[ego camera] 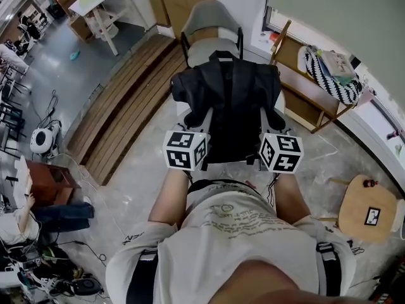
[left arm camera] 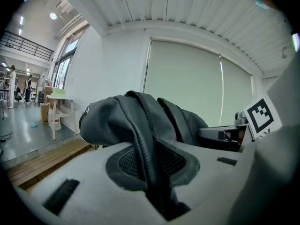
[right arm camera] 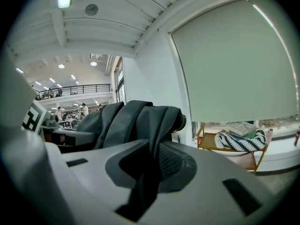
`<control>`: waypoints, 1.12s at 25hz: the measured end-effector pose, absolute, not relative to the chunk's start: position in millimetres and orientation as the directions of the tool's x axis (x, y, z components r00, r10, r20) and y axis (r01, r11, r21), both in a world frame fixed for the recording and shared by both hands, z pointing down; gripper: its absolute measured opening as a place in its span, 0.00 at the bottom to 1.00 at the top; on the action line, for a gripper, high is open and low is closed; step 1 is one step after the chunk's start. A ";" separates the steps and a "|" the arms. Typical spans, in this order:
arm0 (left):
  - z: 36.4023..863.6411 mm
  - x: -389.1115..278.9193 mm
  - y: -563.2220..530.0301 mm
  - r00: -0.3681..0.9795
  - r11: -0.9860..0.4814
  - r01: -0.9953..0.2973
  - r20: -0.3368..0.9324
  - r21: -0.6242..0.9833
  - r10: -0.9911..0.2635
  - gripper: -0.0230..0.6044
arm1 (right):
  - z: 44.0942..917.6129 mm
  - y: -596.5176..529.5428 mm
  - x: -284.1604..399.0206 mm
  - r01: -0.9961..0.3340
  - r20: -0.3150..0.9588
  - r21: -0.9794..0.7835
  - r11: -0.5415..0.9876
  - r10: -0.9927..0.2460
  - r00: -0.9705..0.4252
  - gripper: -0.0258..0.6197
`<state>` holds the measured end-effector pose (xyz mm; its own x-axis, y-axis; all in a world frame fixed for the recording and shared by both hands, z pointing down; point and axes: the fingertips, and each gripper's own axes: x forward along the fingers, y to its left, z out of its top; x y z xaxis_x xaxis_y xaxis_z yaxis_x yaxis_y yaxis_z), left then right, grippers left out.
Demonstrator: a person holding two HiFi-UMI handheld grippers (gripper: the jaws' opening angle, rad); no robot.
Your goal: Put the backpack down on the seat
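A black backpack [ego camera: 229, 103] hangs in the air between my two grippers, in front of a grey chair [ego camera: 212, 19] whose seat [ego camera: 204, 49] shows just beyond it. My left gripper [ego camera: 192, 130] is shut on a black strap [left arm camera: 149, 146] on the bag's left side. On the right side, my right gripper [ego camera: 276, 132] is shut on another strap [right arm camera: 151, 165]. In the left gripper view the bag's bulk [left arm camera: 117, 118] rises right past the jaws. The right gripper view shows the bag [right arm camera: 133, 121] folded over in the same way. The chair's seat is partly hidden by the bag.
A wooden shelf [ego camera: 304, 90] with a striped bag [ego camera: 329, 75] stands at the right by the window. A round wooden stool [ego camera: 370, 215] is near my right side. Wooden planks [ego camera: 123, 109] lie left of the chair, and cables and gear clutter the floor at the lower left.
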<state>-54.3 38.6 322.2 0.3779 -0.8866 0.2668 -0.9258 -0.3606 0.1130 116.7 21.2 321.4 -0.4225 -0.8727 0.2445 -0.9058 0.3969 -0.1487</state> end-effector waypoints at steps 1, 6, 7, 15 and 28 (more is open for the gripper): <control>321.5 -54.6 36.5 0.375 -0.358 -0.927 0.266 0.113 -0.888 0.17 | 321.2 18.6 116.4 -0.903 0.247 -0.155 0.400 -0.870 -0.428 0.12; 318.1 -57.7 24.3 0.374 -0.357 -0.927 0.248 0.115 -0.894 0.16 | 316.5 9.2 113.3 -0.899 0.243 -0.151 0.410 -0.866 -0.436 0.12; 318.0 -56.9 21.3 0.377 -0.359 -0.926 0.246 0.117 -0.893 0.17 | 316.0 6.4 114.1 -0.900 0.242 -0.148 0.409 -0.868 -0.434 0.12; 327.0 -58.3 -14.1 0.401 -0.378 -0.916 0.244 0.137 -0.883 0.16 | 322.8 -24.6 113.3 -0.910 0.250 -0.150 0.387 -0.876 -0.413 0.12; 338.4 -93.9 -111.3 0.435 -0.404 -0.900 0.283 0.164 -0.855 0.16 | 334.1 -116.2 78.1 -0.921 0.296 -0.157 0.356 -0.873 -0.388 0.12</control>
